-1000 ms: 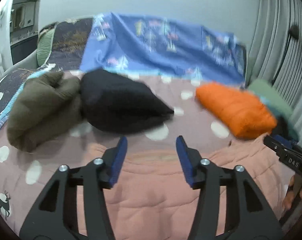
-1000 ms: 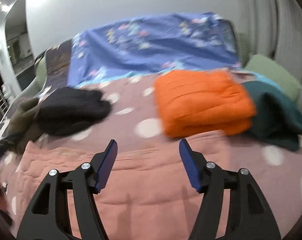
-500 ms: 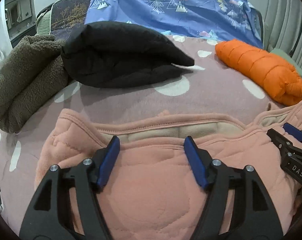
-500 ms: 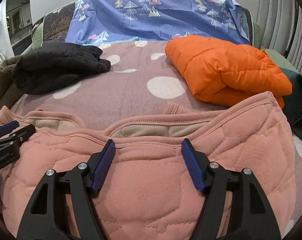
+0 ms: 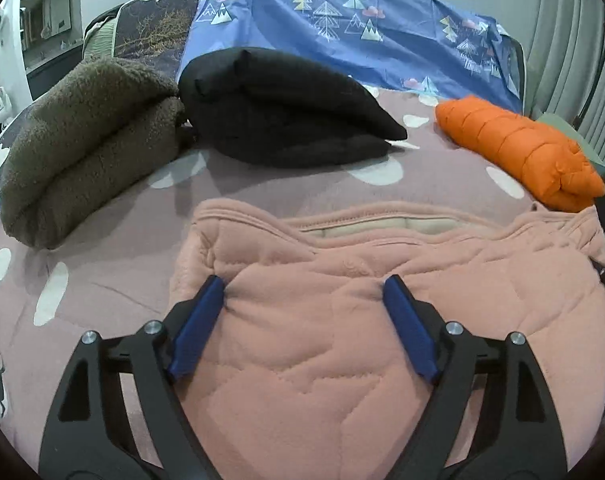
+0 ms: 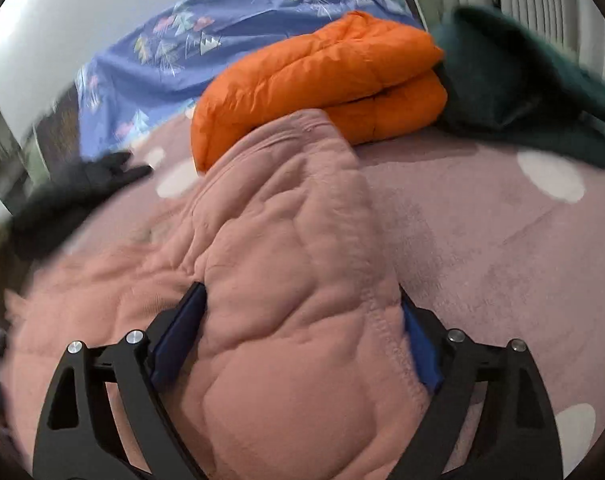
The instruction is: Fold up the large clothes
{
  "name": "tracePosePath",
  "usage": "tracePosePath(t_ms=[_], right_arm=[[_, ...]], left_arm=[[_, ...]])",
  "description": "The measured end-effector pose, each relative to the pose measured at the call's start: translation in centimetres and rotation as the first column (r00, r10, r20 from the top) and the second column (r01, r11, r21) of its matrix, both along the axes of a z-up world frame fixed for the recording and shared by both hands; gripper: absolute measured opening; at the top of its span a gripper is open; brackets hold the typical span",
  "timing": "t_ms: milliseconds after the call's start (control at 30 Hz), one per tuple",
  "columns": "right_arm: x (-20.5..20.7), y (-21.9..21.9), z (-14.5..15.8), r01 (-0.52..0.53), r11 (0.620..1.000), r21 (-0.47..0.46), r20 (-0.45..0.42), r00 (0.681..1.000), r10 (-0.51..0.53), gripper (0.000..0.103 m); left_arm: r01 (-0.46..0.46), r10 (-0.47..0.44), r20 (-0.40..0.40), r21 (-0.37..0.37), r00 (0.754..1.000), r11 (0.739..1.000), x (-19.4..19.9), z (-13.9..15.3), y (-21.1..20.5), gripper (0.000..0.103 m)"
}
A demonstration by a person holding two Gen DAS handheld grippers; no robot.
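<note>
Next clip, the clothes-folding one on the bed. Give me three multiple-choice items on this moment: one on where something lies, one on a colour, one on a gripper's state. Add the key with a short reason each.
1. Where does the black folded garment lie?
A. Between the brown fleece and the orange puffer jacket
B. On top of the orange jacket
C. Under the pink garment

2. What colour is the quilted garment being handled?
A. Dark green
B. Pink
C. Blue

3. How does the left gripper stand?
A. Shut on nothing
B. Out of view
C. Open, with pink fabric between its fingers

Key:
1 A, the left wrist view shows brown, black and orange in a row from left to right.
2 B, salmon-pink fabric fills the space at both grippers.
3 C, its blue pads stand wide apart on either side of the fabric; the right gripper is also wide, with a bunched pink fold between its fingers.
</note>
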State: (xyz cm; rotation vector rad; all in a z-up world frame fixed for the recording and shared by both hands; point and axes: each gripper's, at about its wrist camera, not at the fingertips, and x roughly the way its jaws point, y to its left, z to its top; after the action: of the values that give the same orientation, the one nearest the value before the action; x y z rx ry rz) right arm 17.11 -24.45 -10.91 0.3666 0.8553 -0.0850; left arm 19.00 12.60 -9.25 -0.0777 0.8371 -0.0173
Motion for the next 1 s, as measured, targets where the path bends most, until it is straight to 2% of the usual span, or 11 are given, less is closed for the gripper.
tracePosePath(t_ms=[133, 267, 333, 433, 500, 567, 600, 667, 733, 867, 1000], right_arm=[[-1.5, 0.5, 1.4, 0.005, 0.998, -0.057, 0.044, 0.999, -0.003, 0.090], [-6.2, 0.6, 4.4, 0.039, 0.997, -0.068, 0.153, 0.988, -0.028, 0.085], [-9.7, 1.6, 6.3, 0.012, 0.995, -0.095, 0.225, 0.974, 0.010, 0.067], [-13.4, 3.5, 7.4, -0.095, 0.989, -0.117, 0.280, 0.952, 0.125, 0.044], [-13.6, 4.7, 6.4, -0.127, 0.981, -0.149, 0.238, 0.958, 0.160, 0.041], [-12.5, 5.2, 2.3, -0.126, 0.976, -0.179, 0.077, 0.987, 0.141, 0.041], [-12.5, 5.1, 1.0, -0.125, 0.978, -0.168, 0.077, 0.987, 0.139, 0.041], [-12.8, 4.9, 0.6, -0.114, 0.979, -0.168, 0.101, 0.986, 0.132, 0.041], [-12.5, 5.3, 1.1, -0.109, 0.975, -0.193, 0.078, 0.989, 0.126, 0.042], [-12.8, 5.9, 0.6, -0.113, 0.967, -0.229, 0.081, 0.988, 0.135, 0.044], [-13.9, 5.9, 0.7, -0.121, 0.966, -0.226, 0.086, 0.986, 0.144, 0.048]], left_arm=[[-0.002, 0.002, 0.028, -0.024, 1.000, 1.000, -0.9, 0.7, 0.5, 0.084], [-0.005, 0.025, 0.132, -0.147, 0.991, 0.989, -5.8, 4.6, 2.3, 0.083], [0.034, -0.003, 0.183, -0.163, 0.983, 0.986, -9.0, 6.3, 3.1, 0.082], [0.121, -0.085, 0.228, -0.151, 0.970, 0.981, -12.7, 7.2, 2.6, 0.065], [0.182, -0.154, 0.206, -0.125, 0.966, 0.975, -14.1, 6.1, 1.5, 0.050], [0.181, -0.172, 0.111, -0.078, 0.979, 0.980, -13.8, 3.5, 0.6, 0.046], [0.153, -0.150, 0.052, -0.045, 0.987, 0.987, -13.2, 1.1, 0.5, 0.047], [0.170, -0.165, 0.114, -0.035, 0.980, 0.985, -13.8, -0.5, 0.5, 0.048], [0.161, -0.156, 0.097, -0.044, 0.983, 0.986, -13.7, 0.6, 0.6, 0.048], [0.177, -0.180, 0.105, 0.032, 0.978, 0.984, -14.3, 0.6, -0.4, 0.049], [0.176, -0.175, 0.112, 0.001, 0.978, 0.984, -14.5, 0.3, 0.2, 0.050]])
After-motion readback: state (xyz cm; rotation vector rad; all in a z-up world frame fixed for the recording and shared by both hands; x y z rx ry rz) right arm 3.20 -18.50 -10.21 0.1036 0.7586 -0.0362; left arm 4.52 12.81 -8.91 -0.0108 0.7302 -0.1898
